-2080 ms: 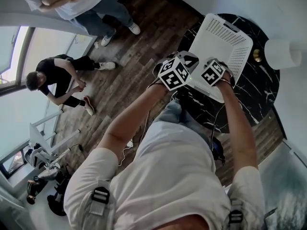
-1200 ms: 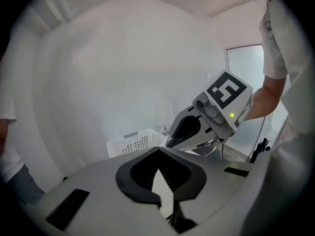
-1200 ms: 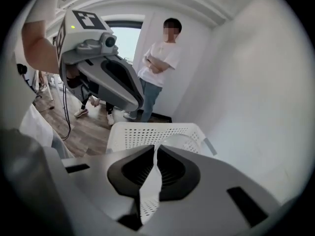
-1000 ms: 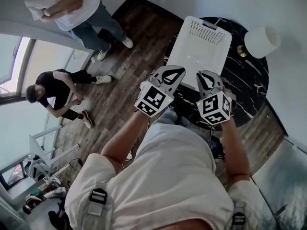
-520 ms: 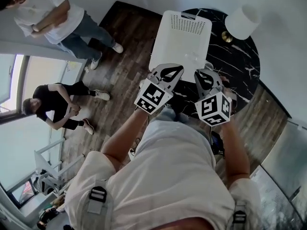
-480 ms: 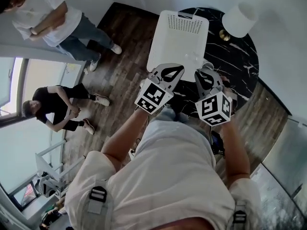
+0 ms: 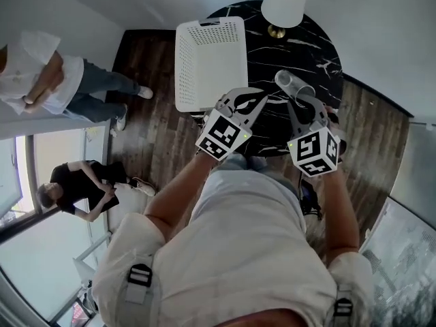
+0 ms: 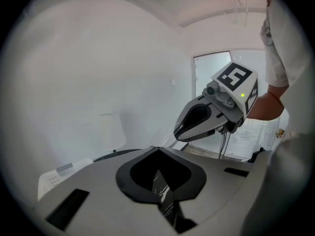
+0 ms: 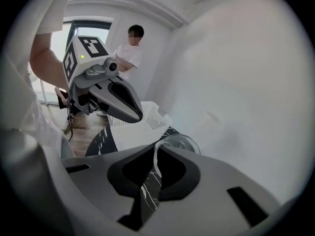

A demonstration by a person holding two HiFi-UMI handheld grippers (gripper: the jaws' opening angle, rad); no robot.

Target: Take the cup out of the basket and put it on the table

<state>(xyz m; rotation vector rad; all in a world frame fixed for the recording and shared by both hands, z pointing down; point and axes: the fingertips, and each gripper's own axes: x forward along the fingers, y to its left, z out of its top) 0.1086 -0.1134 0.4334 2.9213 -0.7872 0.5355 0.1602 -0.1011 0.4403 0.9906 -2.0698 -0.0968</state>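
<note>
The white perforated basket [image 7: 208, 60] stands on the left part of the round black marble table [image 7: 320, 53]. To its right, over the marble, my right gripper [image 7: 298, 99] is shut on the wall of the clear cup [image 7: 289, 82]. In the right gripper view the cup's rim [image 9: 179, 142] curves out from between the closed jaws of that gripper [image 9: 158, 151], with the basket [image 9: 142, 124] behind. My left gripper [image 7: 261, 101] is shut with nothing in it, just left of the right one; its closed tips [image 8: 158, 151] leave only a sliver of marble showing.
A white lamp [image 7: 285, 2] with a brass base stands at the table's far edge. Dark wood floor surrounds the table. One person [image 7: 41, 80] stands at the left and another [image 7: 82, 189] crouches below, both well away from the table.
The grippers were over the basket's near edge; now both are right of it over the marble, the right one carrying the cup. The view has swung, so the basket sits further left.
</note>
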